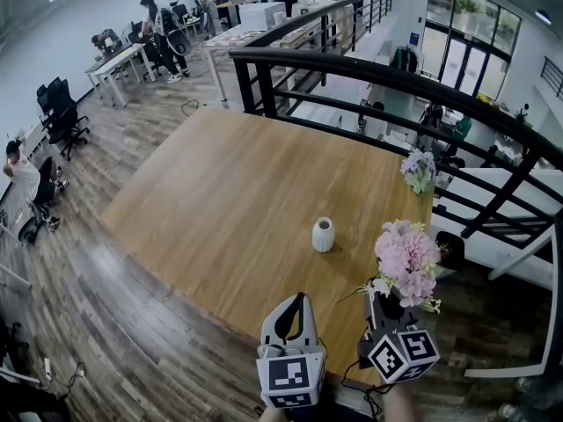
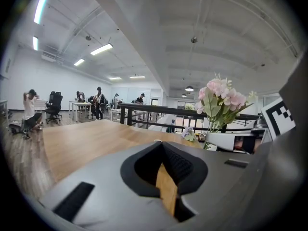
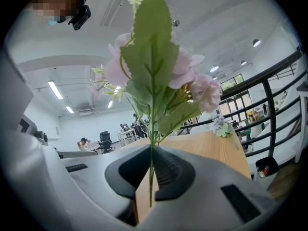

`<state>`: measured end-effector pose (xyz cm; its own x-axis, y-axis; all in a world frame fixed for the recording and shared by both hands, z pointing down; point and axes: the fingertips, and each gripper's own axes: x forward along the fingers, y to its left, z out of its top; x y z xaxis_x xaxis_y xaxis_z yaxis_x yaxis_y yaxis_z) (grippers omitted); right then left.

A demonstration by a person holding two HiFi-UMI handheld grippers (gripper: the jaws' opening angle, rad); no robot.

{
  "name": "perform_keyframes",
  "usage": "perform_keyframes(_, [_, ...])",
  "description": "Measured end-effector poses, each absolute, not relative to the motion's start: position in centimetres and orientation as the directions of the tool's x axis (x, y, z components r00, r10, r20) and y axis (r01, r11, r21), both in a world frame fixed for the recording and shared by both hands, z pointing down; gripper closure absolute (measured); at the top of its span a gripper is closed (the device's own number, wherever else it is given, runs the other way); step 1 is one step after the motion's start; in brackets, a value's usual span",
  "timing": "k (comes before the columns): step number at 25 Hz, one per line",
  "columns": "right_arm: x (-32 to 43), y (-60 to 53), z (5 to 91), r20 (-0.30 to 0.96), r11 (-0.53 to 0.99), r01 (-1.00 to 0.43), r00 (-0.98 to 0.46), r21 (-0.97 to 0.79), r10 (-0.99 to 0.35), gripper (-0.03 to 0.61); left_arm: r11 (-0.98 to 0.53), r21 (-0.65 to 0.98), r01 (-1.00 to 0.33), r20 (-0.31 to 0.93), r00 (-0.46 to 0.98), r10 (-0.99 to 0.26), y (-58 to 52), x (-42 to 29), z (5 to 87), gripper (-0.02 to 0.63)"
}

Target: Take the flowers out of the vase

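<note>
In the head view, the stems of the pink flowers (image 1: pixel 406 262), nearer than the vase (image 1: pixel 323 235) and to its right, are hidden behind the right claw (image 1: pixel 387 309), so the grip cannot be read there. The flowers and both claws cover the counter's (image 1: pixel 220 200) near right corner. The hands are almost wholly cut off by the bottom edge. Beyond the vase, at the counter's far right edge, a small lilac bunch (image 1: pixel 420 170) is too small to tell its blossoms.

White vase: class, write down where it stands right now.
In the head view the white vase stands upright on the wooden table, right of centre, beyond the left gripper and left of the pink flowers.
</note>
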<state>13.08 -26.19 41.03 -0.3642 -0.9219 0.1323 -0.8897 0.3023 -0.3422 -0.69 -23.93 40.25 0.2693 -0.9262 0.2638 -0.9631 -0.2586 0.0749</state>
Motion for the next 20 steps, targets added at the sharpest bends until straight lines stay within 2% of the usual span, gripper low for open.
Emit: perform_keyframes(20, [11.8, -27.3, 41.3, 0.146, 0.306, -0.889, -0.372, -0.341, -0.917, 0.543, -0.263, 0.073, -0.962, 0.273, 0.273, -0.923, -25.0, -1.4, 40.6, 0.586])
